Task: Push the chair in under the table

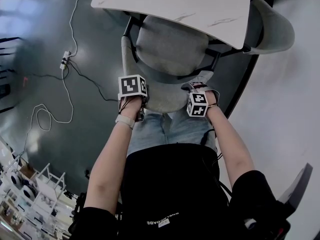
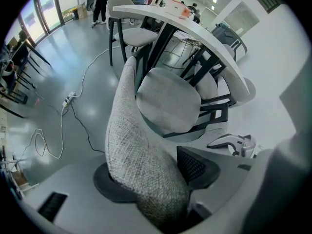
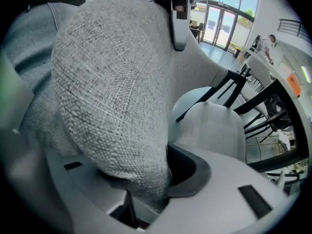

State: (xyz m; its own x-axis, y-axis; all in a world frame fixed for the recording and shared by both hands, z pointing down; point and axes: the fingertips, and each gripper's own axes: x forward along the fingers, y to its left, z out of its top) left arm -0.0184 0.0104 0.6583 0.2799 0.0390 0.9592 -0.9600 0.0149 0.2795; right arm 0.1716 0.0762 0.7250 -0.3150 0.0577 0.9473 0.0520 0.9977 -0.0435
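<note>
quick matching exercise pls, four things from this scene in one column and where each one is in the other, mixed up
Things:
1. tabletop
2. chair seat
3. chair back
4. power strip

Places:
A. lying on the floor
B. between the jaws of the left tool
C. partly under the tabletop
D. above the chair seat

Pairs: 1-D, 2-C, 3-B, 4-A

The right gripper (image 3: 141, 179) is clamped on the grey woven chair back (image 3: 112, 87), whose fabric fills the gap and presses against the dark pad (image 3: 192, 172). The left gripper (image 3: 178, 18) sits on the same back at the top. Beyond lie the chair seat (image 3: 209, 126) and black table legs (image 3: 265, 101).
</note>
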